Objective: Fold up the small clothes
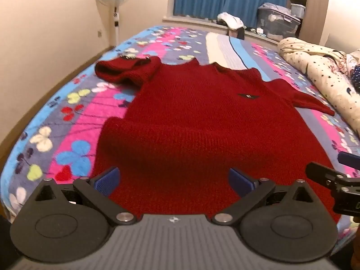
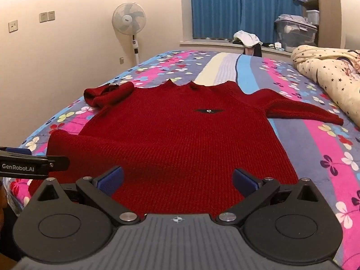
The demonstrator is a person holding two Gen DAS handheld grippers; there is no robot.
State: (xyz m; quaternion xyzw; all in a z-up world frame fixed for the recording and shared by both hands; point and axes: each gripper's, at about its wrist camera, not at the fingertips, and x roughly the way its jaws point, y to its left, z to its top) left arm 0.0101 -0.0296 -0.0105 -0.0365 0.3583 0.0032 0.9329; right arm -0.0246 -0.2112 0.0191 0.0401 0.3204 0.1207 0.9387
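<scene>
Left wrist view looks up the length of a dark red knitted sweater (image 1: pixel 198 121) spread front-up on a bed covered by a striped blanket printed with butterflies (image 1: pixel 74 121). Its hem lies nearest the cameras and its collar toward the far end. The sleeve on the left of the picture is bunched into a heap (image 1: pixel 121 72) beside the shoulder, while the other sleeve (image 1: pixel 301 96) lies stretched out to the side. The left hand-held gripper (image 1: pixel 173 181) hovers over the hem with its blue pads spread as wide as they go and nothing between them. The right hand-held gripper (image 2: pixel 177 181) is equally wide and empty, over the hem farther right.

No fold appears to have been made: the body lies full length and both sleeves stick out. Judging by this, all the folding is left, starting with sleeves or hem.
</scene>
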